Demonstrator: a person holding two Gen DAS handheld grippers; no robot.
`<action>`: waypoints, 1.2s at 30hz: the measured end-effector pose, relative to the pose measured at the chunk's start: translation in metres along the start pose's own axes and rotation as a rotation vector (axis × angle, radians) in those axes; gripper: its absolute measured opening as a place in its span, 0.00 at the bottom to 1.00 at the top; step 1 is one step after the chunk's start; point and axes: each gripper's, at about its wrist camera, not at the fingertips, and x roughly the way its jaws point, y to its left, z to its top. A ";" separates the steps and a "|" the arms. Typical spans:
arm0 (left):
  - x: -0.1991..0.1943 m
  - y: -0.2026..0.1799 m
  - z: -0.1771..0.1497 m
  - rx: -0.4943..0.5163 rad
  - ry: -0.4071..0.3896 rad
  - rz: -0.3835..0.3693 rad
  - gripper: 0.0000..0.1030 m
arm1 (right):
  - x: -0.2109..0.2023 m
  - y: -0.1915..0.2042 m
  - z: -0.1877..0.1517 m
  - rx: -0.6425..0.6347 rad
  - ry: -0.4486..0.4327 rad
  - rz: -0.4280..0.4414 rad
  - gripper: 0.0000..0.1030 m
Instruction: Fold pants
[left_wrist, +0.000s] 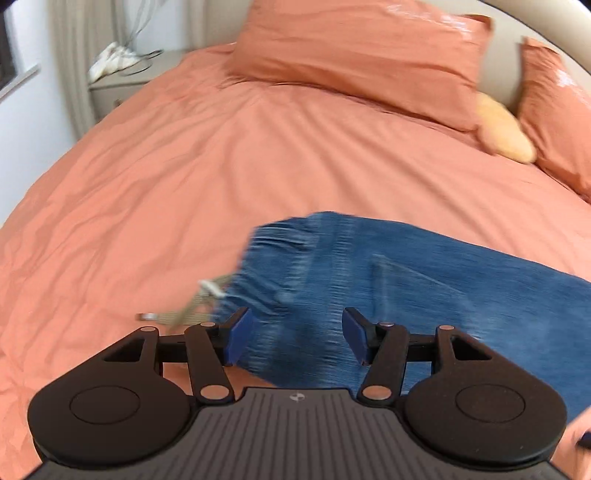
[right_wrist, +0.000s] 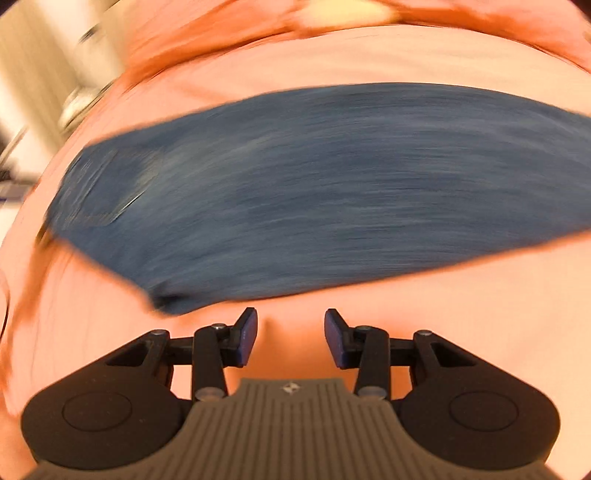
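Observation:
Blue denim pants (left_wrist: 388, 280) lie flat on the orange bed cover, waist end toward the left with a tan belt (left_wrist: 192, 306) trailing from it. My left gripper (left_wrist: 297, 338) is open and empty, hovering just above the waist area of the pants. In the right wrist view the pants (right_wrist: 314, 192) stretch across the frame, blurred by motion, with a back pocket (right_wrist: 110, 184) at the left. My right gripper (right_wrist: 291, 339) is open and empty, over bare cover just short of the pants' near edge.
The orange duvet (left_wrist: 166, 177) covers the bed. Two orange pillows (left_wrist: 354, 59) and a yellow soft object (left_wrist: 504, 129) lie at the head. A bedside table (left_wrist: 122, 81) with a white cloth stands at the far left, by a curtain.

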 end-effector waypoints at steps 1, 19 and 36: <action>-0.001 -0.009 -0.001 0.013 -0.005 -0.010 0.64 | -0.010 -0.021 0.002 0.046 -0.017 -0.023 0.36; 0.061 -0.066 -0.023 -0.020 0.083 0.101 0.65 | -0.111 -0.368 0.059 0.693 -0.347 -0.290 0.36; 0.087 -0.090 -0.024 0.028 0.115 0.220 0.70 | -0.103 -0.377 0.141 0.473 -0.288 -0.408 0.01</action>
